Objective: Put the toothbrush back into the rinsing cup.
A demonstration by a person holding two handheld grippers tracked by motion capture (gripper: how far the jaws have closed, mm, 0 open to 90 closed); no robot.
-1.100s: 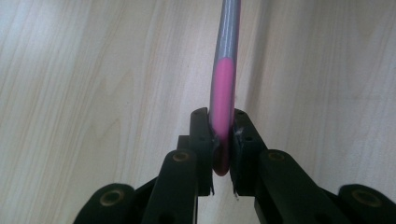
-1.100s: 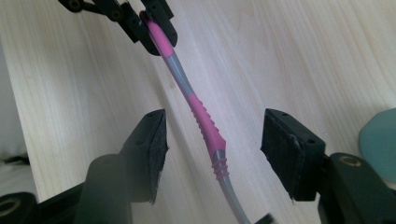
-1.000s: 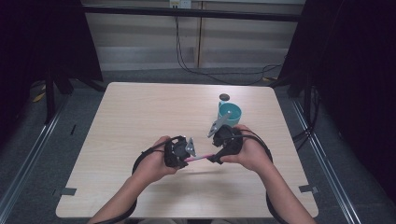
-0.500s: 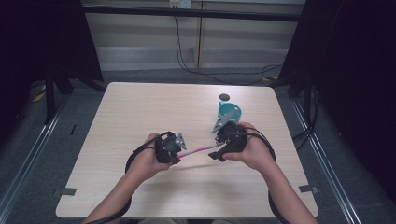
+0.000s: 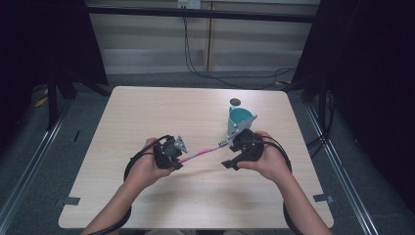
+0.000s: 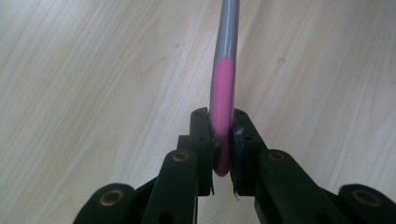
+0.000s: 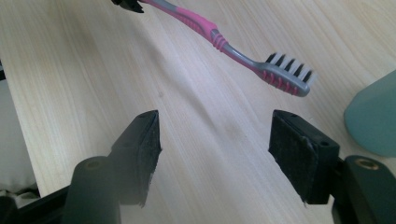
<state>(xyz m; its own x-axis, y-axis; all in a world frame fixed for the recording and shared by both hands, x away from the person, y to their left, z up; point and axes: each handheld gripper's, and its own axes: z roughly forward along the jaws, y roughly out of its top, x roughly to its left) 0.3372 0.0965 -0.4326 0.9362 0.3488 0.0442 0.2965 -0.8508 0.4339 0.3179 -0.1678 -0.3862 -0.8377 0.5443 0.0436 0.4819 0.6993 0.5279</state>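
Observation:
A pink and grey toothbrush (image 5: 200, 154) hangs just above the table between the two hands. My left gripper (image 5: 181, 157) is shut on its pink handle end (image 6: 223, 88), the pads of this gripper (image 6: 220, 123) pressing both sides. The bristle head (image 7: 287, 74) points toward my right gripper (image 5: 227, 152), which sits just in front of a teal cup (image 5: 240, 120). In its own view the right gripper (image 7: 217, 133) stands open; its jaws have just been opening, nothing lies between them, and the brush head floats beyond the tips.
The wooden table (image 5: 147, 112) has bare room at the left and back. A small dark round object (image 5: 235, 102) lies behind the teal cup (image 7: 373, 121). Cables trail from both grippers toward the table's front edge.
My left hand has drawn leftward with the toothbrush, widening the gap to the right gripper. The right hand has stayed by the cup.

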